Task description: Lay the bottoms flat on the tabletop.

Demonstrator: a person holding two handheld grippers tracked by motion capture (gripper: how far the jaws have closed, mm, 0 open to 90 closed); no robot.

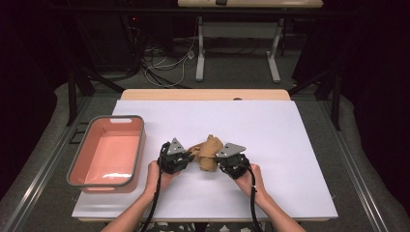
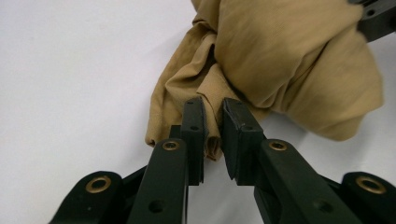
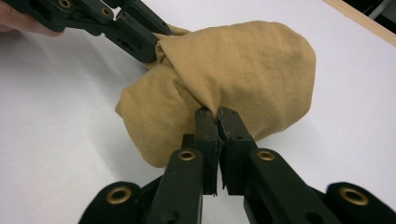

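Observation:
A tan cloth (image 1: 208, 152) lies bunched in a rounded lump on the white table top (image 1: 270, 130), between the two grippers. My left gripper (image 1: 188, 155) comes at it from the left. In the left gripper view its jaws (image 2: 213, 119) pinch a narrow fold at the edge of the cloth (image 2: 289, 60). My right gripper (image 1: 221, 162) is on the lump's right side. In the right gripper view its jaws (image 3: 217, 121) are shut on a crease low on the cloth (image 3: 243, 60), with the left gripper (image 3: 135, 37) gripping the far corner.
A pink bin (image 1: 140, 145) with a grey rim stands empty at the table's left. Bare white surface stretches to the right and behind the cloth. Beyond the table's far edge are cables on the floor and the legs of another table (image 1: 199, 63).

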